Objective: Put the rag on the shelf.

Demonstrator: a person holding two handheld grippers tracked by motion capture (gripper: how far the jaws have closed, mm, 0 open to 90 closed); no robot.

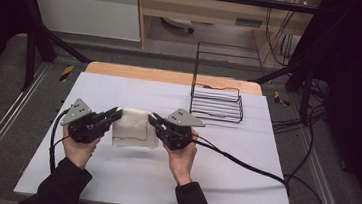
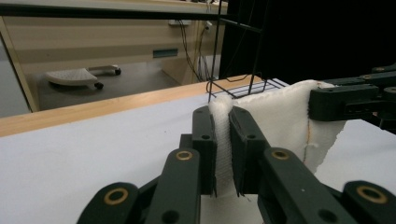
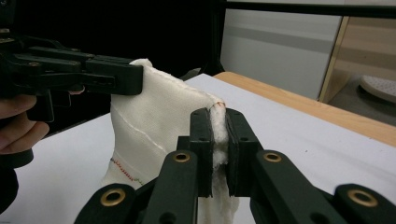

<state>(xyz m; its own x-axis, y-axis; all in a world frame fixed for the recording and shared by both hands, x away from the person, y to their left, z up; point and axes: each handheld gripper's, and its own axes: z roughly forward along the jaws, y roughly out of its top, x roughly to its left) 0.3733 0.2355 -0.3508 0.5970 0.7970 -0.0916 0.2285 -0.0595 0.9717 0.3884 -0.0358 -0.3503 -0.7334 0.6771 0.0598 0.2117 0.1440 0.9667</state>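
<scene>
White sheeting covers the bench (image 1: 110, 185), a wire rack (image 1: 217, 103) at its far right. Between the hands hangs a white cloth (image 1: 134, 126), stretched left to right: the left gripper (image 1: 112, 116) pinches one top corner, the right gripper (image 1: 155, 121) the other, both equally near, lower edge touching the bench.

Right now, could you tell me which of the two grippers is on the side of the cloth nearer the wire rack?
The right gripper. It pinches the white cloth on the edge facing the black wire rack; the left gripper clamps the opposite edge, farther from it.
</scene>
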